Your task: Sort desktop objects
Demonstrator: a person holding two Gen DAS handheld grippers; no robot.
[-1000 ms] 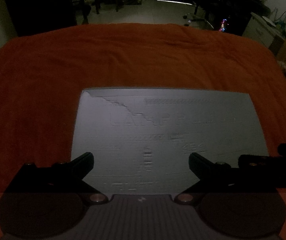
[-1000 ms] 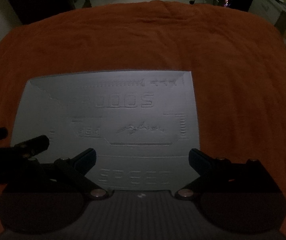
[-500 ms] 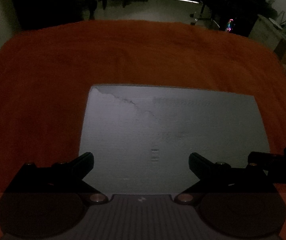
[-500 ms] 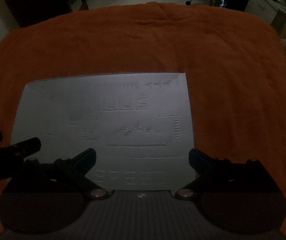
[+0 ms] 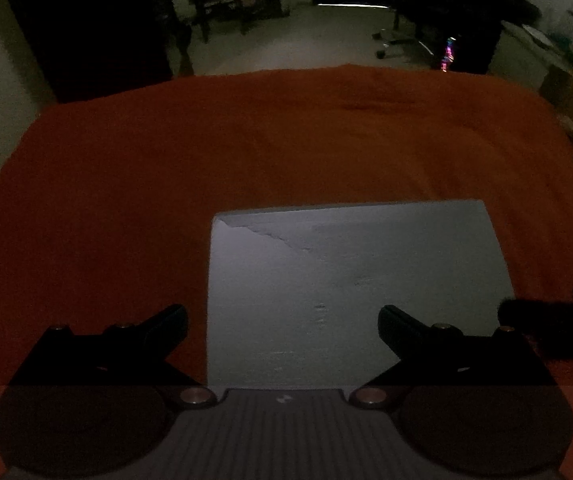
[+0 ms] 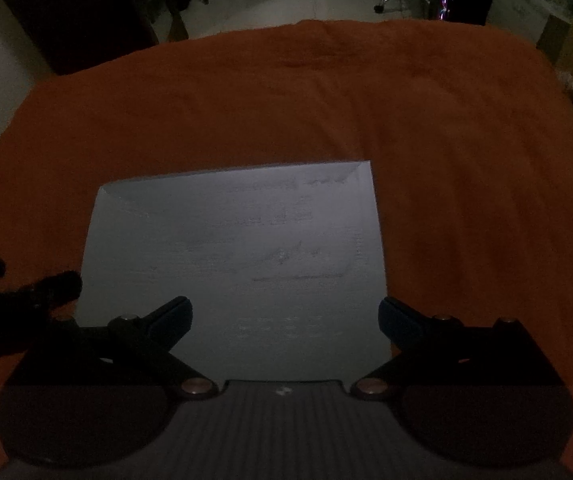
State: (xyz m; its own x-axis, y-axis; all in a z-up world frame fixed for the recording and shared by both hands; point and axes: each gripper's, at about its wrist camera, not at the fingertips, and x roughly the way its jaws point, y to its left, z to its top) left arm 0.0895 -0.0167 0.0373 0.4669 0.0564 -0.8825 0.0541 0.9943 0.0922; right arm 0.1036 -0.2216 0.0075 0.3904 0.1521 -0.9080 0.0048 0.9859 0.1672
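Note:
A flat grey mat with faint embossed lettering [image 5: 350, 280] lies on the orange cloth [image 5: 166, 168]. It also shows in the right wrist view [image 6: 238, 256]. My left gripper [image 5: 282, 322] is open and empty, low over the mat's near left part. My right gripper [image 6: 284, 316] is open and empty over the mat's near right part. The right gripper's tip shows at the right edge of the left wrist view [image 5: 546, 312]. The left gripper's tip shows at the left edge of the right wrist view [image 6: 46, 288]. No other desktop object is in sight.
The orange cloth [image 6: 466, 160] covers the whole table and ends at a rounded far edge. Beyond it lie a dim room floor [image 5: 286, 44], dark furniture [image 5: 86, 20] and an office chair base [image 5: 398, 40].
Both views have tilted up and pulled back: the mat sits lower and smaller in frame, and more of the room shows. Both grippers stay open.

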